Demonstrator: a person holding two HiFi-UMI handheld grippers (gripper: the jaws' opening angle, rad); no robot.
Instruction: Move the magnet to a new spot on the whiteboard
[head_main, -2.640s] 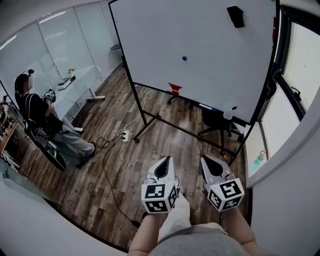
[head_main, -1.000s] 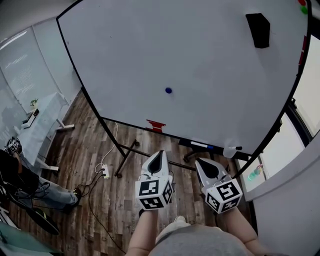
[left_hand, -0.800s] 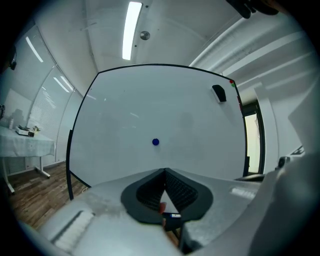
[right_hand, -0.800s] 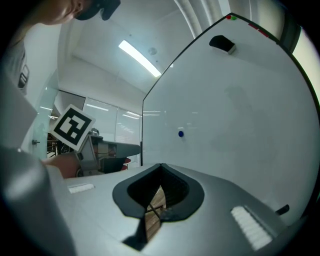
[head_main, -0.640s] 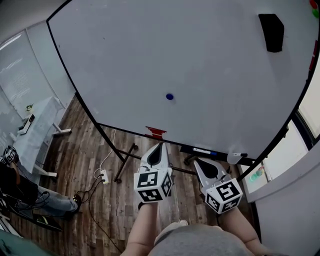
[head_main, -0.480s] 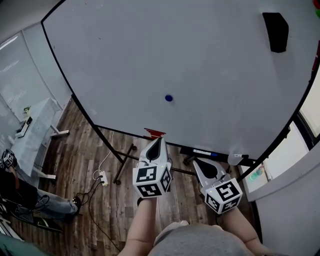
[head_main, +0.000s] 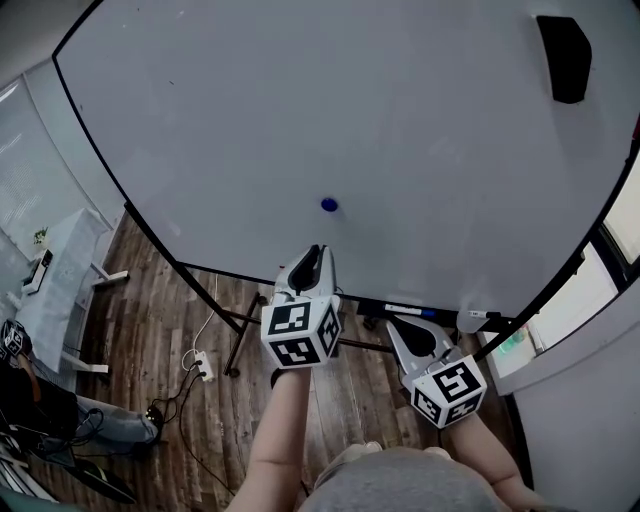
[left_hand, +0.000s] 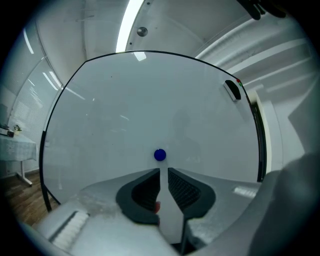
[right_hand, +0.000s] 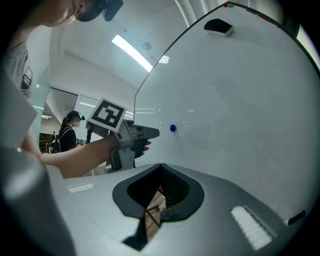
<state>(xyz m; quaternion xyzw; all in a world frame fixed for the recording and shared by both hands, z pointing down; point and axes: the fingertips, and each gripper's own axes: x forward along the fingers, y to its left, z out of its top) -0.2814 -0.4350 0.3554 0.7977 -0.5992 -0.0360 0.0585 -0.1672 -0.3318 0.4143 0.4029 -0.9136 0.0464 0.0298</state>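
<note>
A small round blue magnet (head_main: 329, 205) sticks to the large whiteboard (head_main: 300, 100) near its lower middle. My left gripper (head_main: 318, 250) is raised toward the board, its tips just below the magnet and short of it. In the left gripper view the magnet (left_hand: 159, 155) sits right above the left gripper (left_hand: 163, 170), whose jaws are opening with a narrow gap and nothing between them. My right gripper (head_main: 405, 325) hangs lower and to the right, shut and empty. The right gripper view shows the magnet (right_hand: 172, 128) and the left gripper (right_hand: 155, 133) beside it.
A black eraser (head_main: 565, 45) clings to the board's top right. A spray bottle (head_main: 470, 320) and markers rest on the board's tray. A power strip (head_main: 205, 368) with cables lies on the wooden floor. A seated person (head_main: 30, 410) is at the lower left.
The whiteboard has come closer. My left gripper has risen toward the magnet while the right one stayed low.
</note>
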